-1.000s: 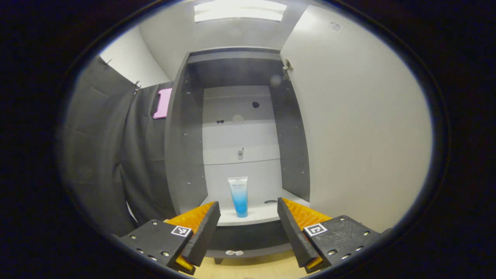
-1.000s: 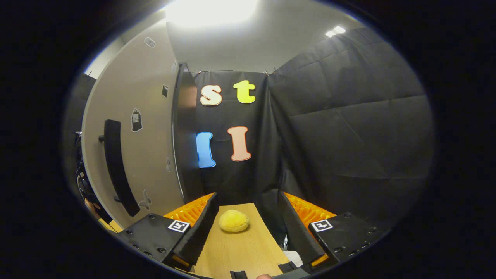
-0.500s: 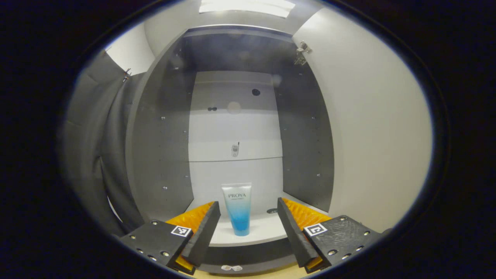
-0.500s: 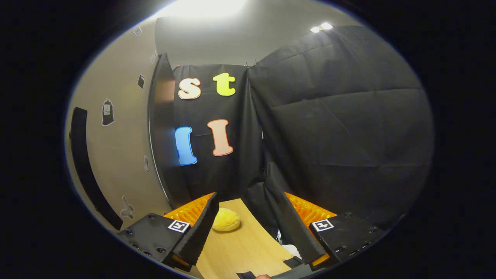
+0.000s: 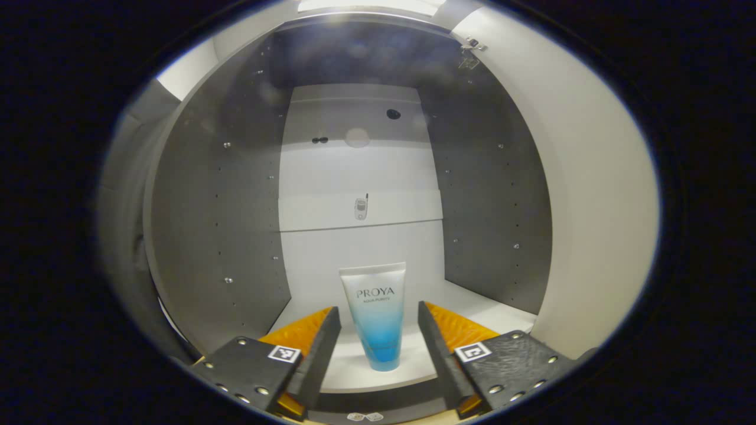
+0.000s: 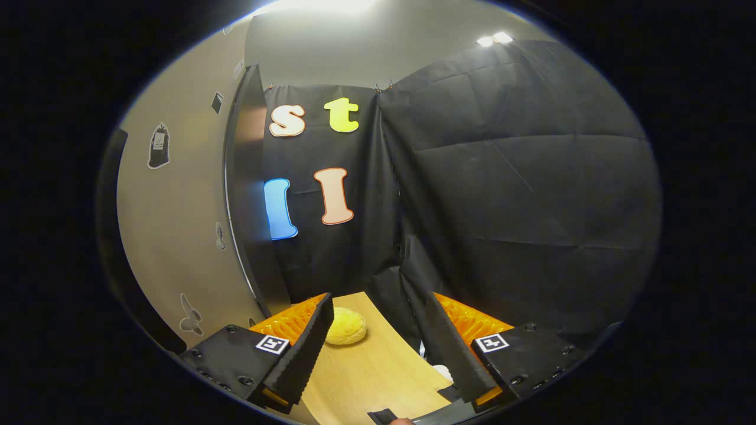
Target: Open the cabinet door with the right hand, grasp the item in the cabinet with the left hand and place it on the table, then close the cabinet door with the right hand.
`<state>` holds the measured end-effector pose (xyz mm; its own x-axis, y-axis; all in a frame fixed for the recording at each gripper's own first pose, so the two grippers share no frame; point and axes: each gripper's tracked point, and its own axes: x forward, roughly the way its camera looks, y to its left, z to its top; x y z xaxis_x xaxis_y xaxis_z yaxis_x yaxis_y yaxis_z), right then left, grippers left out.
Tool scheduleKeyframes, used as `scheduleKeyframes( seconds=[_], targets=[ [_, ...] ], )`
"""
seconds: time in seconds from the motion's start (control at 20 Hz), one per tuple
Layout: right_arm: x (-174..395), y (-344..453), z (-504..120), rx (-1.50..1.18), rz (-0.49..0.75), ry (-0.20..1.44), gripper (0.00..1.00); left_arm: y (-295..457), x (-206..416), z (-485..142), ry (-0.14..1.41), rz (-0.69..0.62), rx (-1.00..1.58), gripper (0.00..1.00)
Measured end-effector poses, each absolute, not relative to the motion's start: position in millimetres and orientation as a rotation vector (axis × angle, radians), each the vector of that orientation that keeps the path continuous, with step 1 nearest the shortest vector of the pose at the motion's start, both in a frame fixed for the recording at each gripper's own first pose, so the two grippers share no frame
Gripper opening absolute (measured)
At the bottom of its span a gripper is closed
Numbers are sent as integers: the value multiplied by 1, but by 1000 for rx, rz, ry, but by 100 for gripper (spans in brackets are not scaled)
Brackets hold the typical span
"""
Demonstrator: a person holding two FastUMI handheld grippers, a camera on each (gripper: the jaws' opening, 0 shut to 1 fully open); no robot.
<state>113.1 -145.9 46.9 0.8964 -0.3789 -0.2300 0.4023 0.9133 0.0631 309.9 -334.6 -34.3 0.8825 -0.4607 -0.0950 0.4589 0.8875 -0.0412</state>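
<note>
Tube [image 5: 376,316] upright on cabinet floor [image 5: 472,304] (white).

My right gripper's finger [image 6: 307,339] hides part of the yellow ball [image 6: 347,327]. The door handle [image 6: 109,195] is cut off at the side. A tiny thing [image 5: 360,208] on the cabinet's back wall [image 5: 360,171] is too small to tell.

Smooth plastic tube [image 5: 376,319], matt cabinet [image 5: 224,206] panels, wood-grain table [image 6: 366,378].
</note>
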Motion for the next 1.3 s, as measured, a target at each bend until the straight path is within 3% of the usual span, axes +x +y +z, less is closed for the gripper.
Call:
scheduleKeyframes(
  seconds=[0.15, 0.2, 0.6, 0.65, 0.8, 0.85, 0.95, 1.0, 1.05, 1.15, 1.3],
  targets=[
    [111, -147, 51, 105, -402, 212, 99, -336, 314, -35, 101, -474, -22, 55],
    [110, -148, 51, 103, -402, 212, 98, -335, 315, -35, 102, -474, -25, 53],
    [101, -152, 52, 105, -377, 211, 98, -319, 288, -18, 80, -448, -40, 52],
    [101, -152, 52, 105, -368, 210, 94, -315, 283, -15, 76, -442, -44, 52],
    [99, -151, 53, 103, -336, 206, 94, -301, 263, -10, 66, -420, -46, 50],
    [99, -151, 53, 100, -327, 206, 98, -297, 256, -9, 62, -414, -44, 50],
    [97, -151, 53, 99, -303, 207, 98, -285, 240, -12, 62, -394, -44, 49],
    [96, -150, 52, 100, -291, 208, 94, -281, 233, -13, 65, -385, -45, 50],
    [95, -151, 52, 100, -280, 208, 98, -277, 227, -15, 67, -375, -45, 49],
    [94, -151, 51, 98, -260, 210, 98, -265, 210, -21, 70, -356, -43, 49],
    [91, -150, 48, 94, -229, 210, 94, -252, 185, -29, 71, -332, -41, 51]
  ],
)
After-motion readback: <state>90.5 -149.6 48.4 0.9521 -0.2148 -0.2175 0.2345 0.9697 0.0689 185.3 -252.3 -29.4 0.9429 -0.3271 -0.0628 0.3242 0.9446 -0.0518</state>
